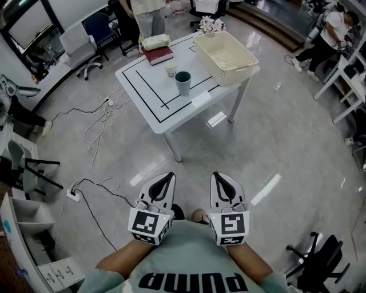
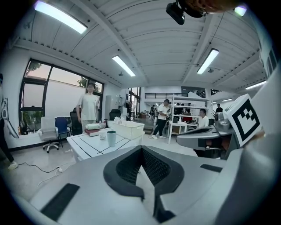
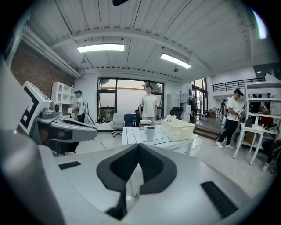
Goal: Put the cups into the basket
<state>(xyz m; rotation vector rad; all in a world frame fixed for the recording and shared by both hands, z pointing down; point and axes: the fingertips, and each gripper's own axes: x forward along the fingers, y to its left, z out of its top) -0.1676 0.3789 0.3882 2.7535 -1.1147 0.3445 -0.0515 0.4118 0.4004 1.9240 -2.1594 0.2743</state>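
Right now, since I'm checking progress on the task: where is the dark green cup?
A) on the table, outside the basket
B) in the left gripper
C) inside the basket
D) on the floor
A: the dark green cup stands upright on the table, beside the basket and outside it.

Legible text: the brand word PUMA in large dark letters across the chest of the person's pale green shirt (image 1: 189, 252). It reads upside down in the head view. Other print is too small to read.

Pale cup (image 1: 171, 69) mostly hidden behind teal cup (image 3: 150, 133), right gripper view; bystander (image 1: 150, 16) cropped, head view top.
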